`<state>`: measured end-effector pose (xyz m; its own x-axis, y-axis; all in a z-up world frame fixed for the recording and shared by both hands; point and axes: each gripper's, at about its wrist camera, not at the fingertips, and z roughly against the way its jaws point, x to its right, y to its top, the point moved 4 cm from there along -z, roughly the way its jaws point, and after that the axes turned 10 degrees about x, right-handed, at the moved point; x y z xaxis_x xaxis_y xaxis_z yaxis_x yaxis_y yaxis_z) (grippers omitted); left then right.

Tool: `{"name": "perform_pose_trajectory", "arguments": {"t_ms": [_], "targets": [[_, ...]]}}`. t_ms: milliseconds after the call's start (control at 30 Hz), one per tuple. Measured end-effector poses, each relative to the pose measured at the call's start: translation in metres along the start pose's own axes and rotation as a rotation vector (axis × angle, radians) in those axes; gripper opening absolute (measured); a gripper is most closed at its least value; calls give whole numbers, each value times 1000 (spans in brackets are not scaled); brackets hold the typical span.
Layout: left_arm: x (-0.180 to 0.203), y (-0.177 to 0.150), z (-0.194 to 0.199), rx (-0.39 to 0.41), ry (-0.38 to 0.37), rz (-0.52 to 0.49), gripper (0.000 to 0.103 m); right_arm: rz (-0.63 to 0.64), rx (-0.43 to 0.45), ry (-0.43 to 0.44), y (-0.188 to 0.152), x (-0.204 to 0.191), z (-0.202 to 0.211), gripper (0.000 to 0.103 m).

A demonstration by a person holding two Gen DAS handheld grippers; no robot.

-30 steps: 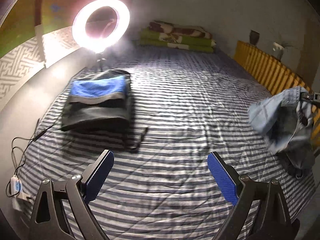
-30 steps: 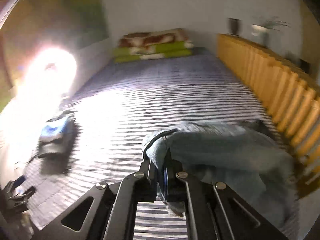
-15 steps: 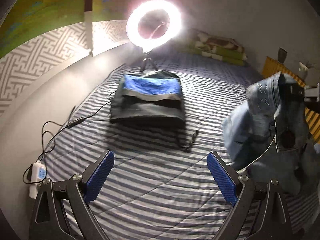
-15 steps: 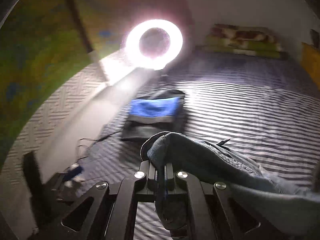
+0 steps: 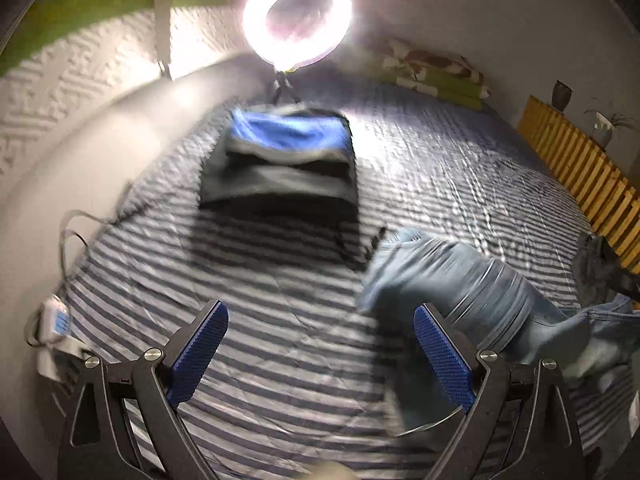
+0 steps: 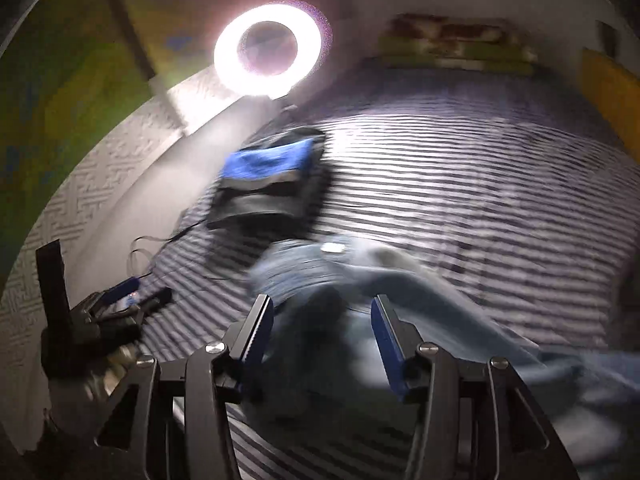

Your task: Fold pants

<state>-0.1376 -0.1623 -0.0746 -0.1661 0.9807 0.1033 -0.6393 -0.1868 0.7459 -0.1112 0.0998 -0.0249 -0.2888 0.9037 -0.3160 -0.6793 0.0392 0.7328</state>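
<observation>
A bed with a striped sheet (image 5: pixel 440 168) fills both wrist views, lit by a bright ring light (image 5: pixel 298 14) at its far edge.

The left gripper (image 5: pixel 320 354) hovers over the sheet with its jaws spread wide and nothing between them. A pair of light blue jeans (image 5: pixel 460 280), blurred, lies crumpled on the sheet just beyond and beside the right-hand jaw, trailing off further to that side. Well ahead of the jaws sits a folded stack of dark and blue clothes (image 5: pixel 286 160). A white power strip (image 5: pixel 54 320) with a cord lies off to the left of the jaws at the bed's edge.

The right gripper (image 6: pixel 322 340) has just been opening: its jaws now stand partly apart, with the jeans (image 6: pixel 320 276) bunched between and just ahead of them, the pads not pressing the cloth. The clothes stack (image 6: pixel 272 184) lies further ahead, slightly to the left. The left gripper (image 6: pixel 120 312) shows low at the left.
</observation>
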Motion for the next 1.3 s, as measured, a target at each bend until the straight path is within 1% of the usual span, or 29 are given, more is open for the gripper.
{"name": "perform_pose_trajectory", "arguments": {"t_ms": [33,100,133,167,200,233,300,333,400,467,533,633,700,767,833,900,933,1000,1067,1133,1200,1267,1300], "targets": [[1,-4,-7,-30,-20,12,96,-17,4,-25,-5,15,10,47],[2,-12,-23,-101,-52,44,96,-62,22,-120,-21,59,41,48],[2,-15,-27,-121,-59,60,96,-79,29,-165,-28,77,53,50],[3,-17,-33,-142,-67,79,96,-105,39,-228,-40,99,68,57],[4,-19,-38,-160,-84,101,96,-119,43,-296,-51,120,80,60],[5,-20,-41,-167,-100,112,96,-133,45,-389,-65,145,95,63],[12,-23,-42,-166,-115,98,96,-168,26,-521,-87,181,112,63],[17,-25,-42,-165,-116,76,96,-203,12,-543,-97,195,118,63],[23,-28,-41,-165,-121,45,96,-308,-15,-535,-119,219,126,63],[27,-33,-41,-170,-107,24,96,-358,-36,-539,-134,229,128,63],[27,-34,-42,-170,-95,3,96,-360,-49,-537,-138,231,123,63],[26,-36,-40,-162,-72,-44,96,-322,-56,-485,-132,217,108,63],[23,-38,-42,-163,-62,-50,96,-243,-65,-440,-122,196,91,63],[13,-42,-44,-173,-67,-28,96,-166,-76,-403,-113,175,72,65],[-1,-43,-47,-179,-53,-3,96,-90,-89,-337,-101,152,52,66],[-16,-43,-50,-169,-31,20,96,5,-102,-287,-92,131,28,68],[-25,-41,-53,-159,-13,27,96,52,-114,-277,-91,123,17,68],[-38,-34,-59,-131,-4,27,96,151,-151,-294,-87,112,-9,68],[-45,-28,-72,-117,-20,18,96,205,-159,-313,-81,111,-25,68],[-42,-25,-90,-138,-49,-8,95,221,-162,-333,-76,119,-31,68],[-35,-27,-108,-174,-98,-33,93,219,-183,-337,-74,128,-33,68],[-26,-33,-129,-239,-150,-33,91,224,-214,-344,-77,140,-31,68],[-22,-35,-137,-262,-175,-21,85,228,-234,-357,-79,147,-29,68]]}}
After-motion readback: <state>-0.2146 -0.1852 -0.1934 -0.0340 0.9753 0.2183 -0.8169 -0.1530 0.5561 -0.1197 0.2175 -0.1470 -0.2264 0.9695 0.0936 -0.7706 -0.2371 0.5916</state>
